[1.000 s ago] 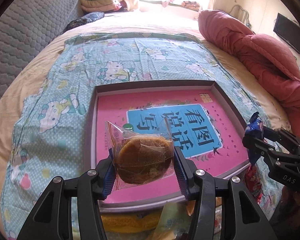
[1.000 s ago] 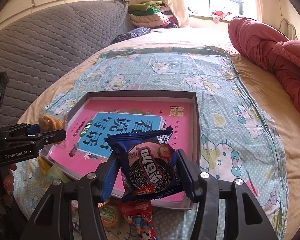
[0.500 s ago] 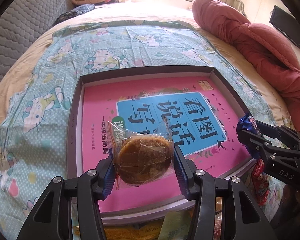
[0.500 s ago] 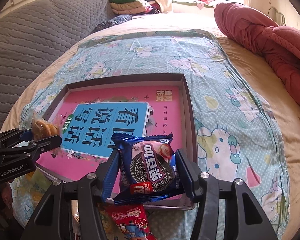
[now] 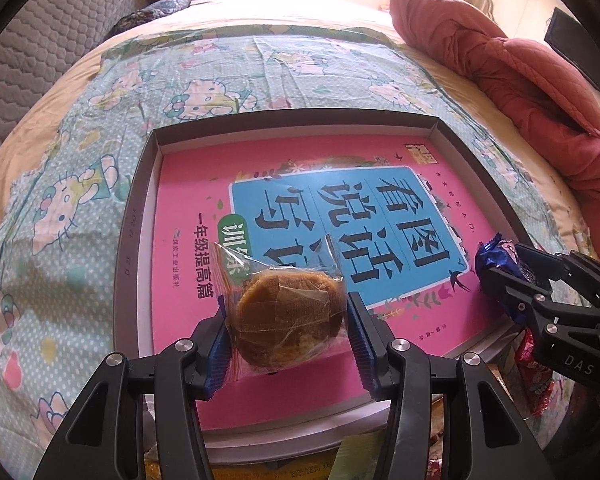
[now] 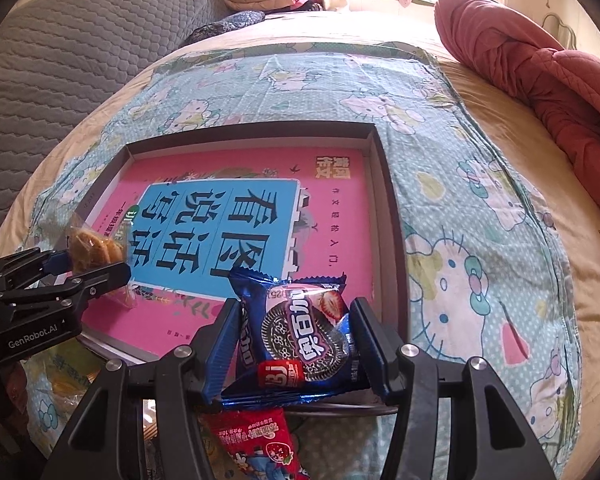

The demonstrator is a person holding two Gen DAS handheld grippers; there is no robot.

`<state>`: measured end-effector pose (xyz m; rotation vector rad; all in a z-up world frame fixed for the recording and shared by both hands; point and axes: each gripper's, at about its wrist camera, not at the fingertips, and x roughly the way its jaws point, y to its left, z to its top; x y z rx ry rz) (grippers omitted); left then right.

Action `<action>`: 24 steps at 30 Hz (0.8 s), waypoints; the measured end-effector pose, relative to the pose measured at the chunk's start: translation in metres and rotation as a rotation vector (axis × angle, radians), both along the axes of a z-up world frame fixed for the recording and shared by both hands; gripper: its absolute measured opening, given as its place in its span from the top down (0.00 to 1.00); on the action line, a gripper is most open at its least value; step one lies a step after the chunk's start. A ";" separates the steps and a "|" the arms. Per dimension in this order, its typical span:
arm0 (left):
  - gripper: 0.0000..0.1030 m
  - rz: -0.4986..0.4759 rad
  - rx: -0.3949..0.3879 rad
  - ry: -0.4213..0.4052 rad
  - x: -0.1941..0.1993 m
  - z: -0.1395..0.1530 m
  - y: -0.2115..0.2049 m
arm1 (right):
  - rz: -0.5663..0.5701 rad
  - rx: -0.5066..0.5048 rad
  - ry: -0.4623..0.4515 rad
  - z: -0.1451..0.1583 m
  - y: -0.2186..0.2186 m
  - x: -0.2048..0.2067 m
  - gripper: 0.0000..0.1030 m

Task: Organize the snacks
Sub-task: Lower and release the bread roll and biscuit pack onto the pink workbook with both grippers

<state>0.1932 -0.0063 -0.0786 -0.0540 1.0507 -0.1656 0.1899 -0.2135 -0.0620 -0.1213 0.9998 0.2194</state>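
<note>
On the left, the left gripper [image 5: 288, 332] has its fingers [image 5: 220, 344] partly closed on a clear-wrapped brown cake [image 5: 290, 316], pressing it from both sides. It holds the cake over the near left part of the shallow grey box [image 5: 134, 232], above the pink book [image 5: 300, 184] that lines the box floor; whether the wrapper touches the book I cannot tell. The box sits on the cartoon-cat sheet [image 5: 60, 184] spread over the bed, toward its near edge. The side grip keeps the soft cake flat, probably so it can be laid down face up.

To the right, the right gripper [image 6: 296, 336] has its fingers [image 6: 366, 340] closed about halfway on a blue sandwich-biscuit packet [image 6: 300, 328], held over the box's near right corner. Holding the two snacks well apart suggests each is meant for its own spot inside. More packets, among them a red strawberry packet [image 6: 256, 444], lie on the bed below the near box wall, seemingly waiting their turn.
</note>
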 end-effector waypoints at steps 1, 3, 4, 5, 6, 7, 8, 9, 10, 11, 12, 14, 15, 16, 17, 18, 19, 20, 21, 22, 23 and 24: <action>0.48 0.000 -0.004 0.002 0.000 0.000 0.001 | 0.005 -0.006 0.003 0.000 0.002 0.000 0.46; 0.48 0.002 -0.006 0.008 0.000 -0.003 0.002 | 0.013 -0.019 0.007 0.000 0.005 -0.001 0.46; 0.48 0.002 -0.007 0.010 0.000 -0.003 0.002 | 0.017 -0.024 0.013 0.000 0.006 -0.002 0.46; 0.47 0.002 -0.010 0.010 0.000 -0.004 0.003 | 0.019 -0.026 0.016 0.001 0.006 -0.003 0.46; 0.47 0.003 -0.010 0.011 0.000 -0.004 0.003 | 0.020 -0.025 0.018 0.001 0.006 -0.005 0.46; 0.46 0.003 -0.010 0.011 0.000 -0.004 0.003 | 0.021 -0.023 0.018 0.002 0.005 -0.006 0.46; 0.46 0.003 -0.008 0.012 0.000 -0.005 0.004 | 0.023 -0.020 0.018 0.003 0.004 -0.008 0.46; 0.46 0.003 -0.009 0.011 -0.001 -0.005 0.004 | 0.024 -0.018 0.019 0.003 0.003 -0.009 0.46; 0.46 0.002 -0.009 0.009 -0.001 -0.005 0.004 | 0.025 -0.013 0.021 0.004 0.001 -0.010 0.46; 0.46 0.003 -0.008 0.008 -0.002 -0.005 0.005 | 0.026 -0.007 0.022 0.004 0.000 -0.011 0.46; 0.46 0.005 -0.008 0.007 -0.003 -0.005 0.005 | 0.025 -0.002 0.022 0.005 -0.002 -0.011 0.46; 0.46 0.018 -0.013 0.005 -0.004 -0.005 0.006 | 0.021 0.005 0.024 0.005 -0.004 -0.010 0.46; 0.46 0.021 -0.016 0.004 -0.004 -0.005 0.006 | 0.017 0.004 0.023 0.005 -0.005 -0.009 0.46; 0.46 0.022 -0.019 0.004 -0.004 -0.005 0.007 | 0.016 0.005 0.023 0.005 -0.006 -0.008 0.46; 0.46 0.023 -0.022 0.002 -0.004 -0.005 0.008 | 0.015 0.005 0.022 0.004 -0.007 -0.007 0.46; 0.46 0.027 -0.023 0.000 -0.005 -0.005 0.010 | 0.012 0.005 0.016 0.004 -0.007 -0.006 0.46; 0.46 0.033 -0.025 -0.003 -0.005 -0.005 0.012 | 0.012 0.008 0.007 0.003 -0.007 -0.005 0.46; 0.46 0.038 -0.027 -0.004 -0.005 -0.005 0.013 | 0.015 0.006 0.003 0.002 -0.007 -0.004 0.46; 0.46 0.041 -0.031 -0.004 -0.005 -0.005 0.015 | 0.018 0.001 -0.004 0.001 -0.006 -0.003 0.46; 0.46 0.043 -0.033 -0.004 -0.005 -0.005 0.017 | 0.021 -0.006 -0.012 0.000 -0.005 -0.002 0.46; 0.46 0.046 -0.034 -0.006 -0.005 -0.005 0.018 | 0.026 -0.018 -0.023 -0.002 -0.003 -0.001 0.46; 0.46 0.050 -0.036 -0.007 -0.005 -0.004 0.019 | 0.032 -0.027 -0.027 -0.003 -0.002 0.001 0.46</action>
